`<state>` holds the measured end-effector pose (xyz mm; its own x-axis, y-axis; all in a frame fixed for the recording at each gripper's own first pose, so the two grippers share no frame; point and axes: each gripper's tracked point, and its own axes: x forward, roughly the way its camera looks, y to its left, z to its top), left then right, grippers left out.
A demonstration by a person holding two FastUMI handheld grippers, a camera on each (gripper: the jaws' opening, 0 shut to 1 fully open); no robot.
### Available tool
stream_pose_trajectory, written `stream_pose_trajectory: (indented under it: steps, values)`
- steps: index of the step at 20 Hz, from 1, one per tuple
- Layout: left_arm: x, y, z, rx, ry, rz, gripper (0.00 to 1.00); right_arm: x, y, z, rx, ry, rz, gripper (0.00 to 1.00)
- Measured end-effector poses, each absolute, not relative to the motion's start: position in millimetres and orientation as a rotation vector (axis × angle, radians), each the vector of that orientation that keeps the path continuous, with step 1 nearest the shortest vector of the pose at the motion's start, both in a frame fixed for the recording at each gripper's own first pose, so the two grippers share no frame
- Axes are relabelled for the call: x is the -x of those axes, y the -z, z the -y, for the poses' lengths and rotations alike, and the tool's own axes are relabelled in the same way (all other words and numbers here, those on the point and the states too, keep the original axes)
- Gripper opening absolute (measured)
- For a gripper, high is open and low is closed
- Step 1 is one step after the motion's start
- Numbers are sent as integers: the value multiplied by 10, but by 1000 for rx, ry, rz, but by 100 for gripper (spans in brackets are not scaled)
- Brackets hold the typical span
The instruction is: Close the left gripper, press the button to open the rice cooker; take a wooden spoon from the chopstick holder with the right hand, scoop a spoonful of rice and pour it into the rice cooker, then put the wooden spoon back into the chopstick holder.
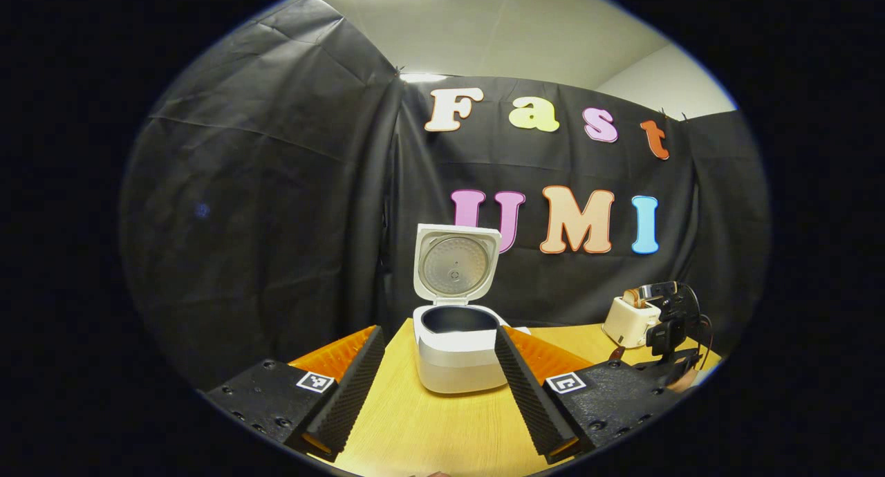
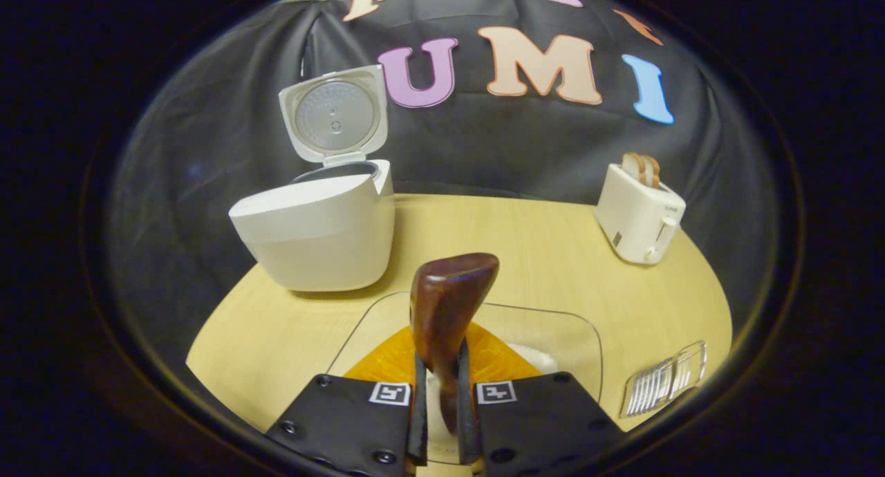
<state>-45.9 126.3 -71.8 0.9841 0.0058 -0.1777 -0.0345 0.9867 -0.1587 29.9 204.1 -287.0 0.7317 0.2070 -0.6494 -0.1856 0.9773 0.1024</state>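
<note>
The white rice cooker [image 1: 456,356] stands on the wooden table with its lid [image 1: 455,263] swung up and the dark inner pot showing. My left gripper [image 1: 439,332] is open, its fingers spread to either side of the cooker and a little short of it. My right gripper [image 2: 440,358] is shut on the handle of a dark wooden spoon [image 2: 448,304], whose bowl points up and forward. The spoon hangs over a clear container [image 2: 553,316] holding white rice [image 2: 534,357]. In the right gripper view the rice cooker [image 2: 318,235] sits to the left. In the left gripper view the right gripper [image 1: 672,328] shows at the far right.
A white toaster [image 2: 639,214] with bread slices stands at the back right of the table [image 2: 518,242]. A clear ribbed holder [image 2: 665,379] lies near the table's right edge. Black cloth walls close in behind and to the left.
</note>
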Motion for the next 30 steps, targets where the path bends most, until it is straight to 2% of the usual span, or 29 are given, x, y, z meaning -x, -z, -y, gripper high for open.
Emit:
stream_pose_trajectory:
  steps: [11,28,30]
  values:
    - [459,685,-1164,160,-2,-176,95,-321,2990,-1516,-563,-54,-863,20]
    - [408,639,-949,175,39,-172,97,-611,2202,-1462,-797,-115,-738,20]
    - [417,650,-962,182,36,-173,95,-686,2075,-1531,-830,-130,-725,22]
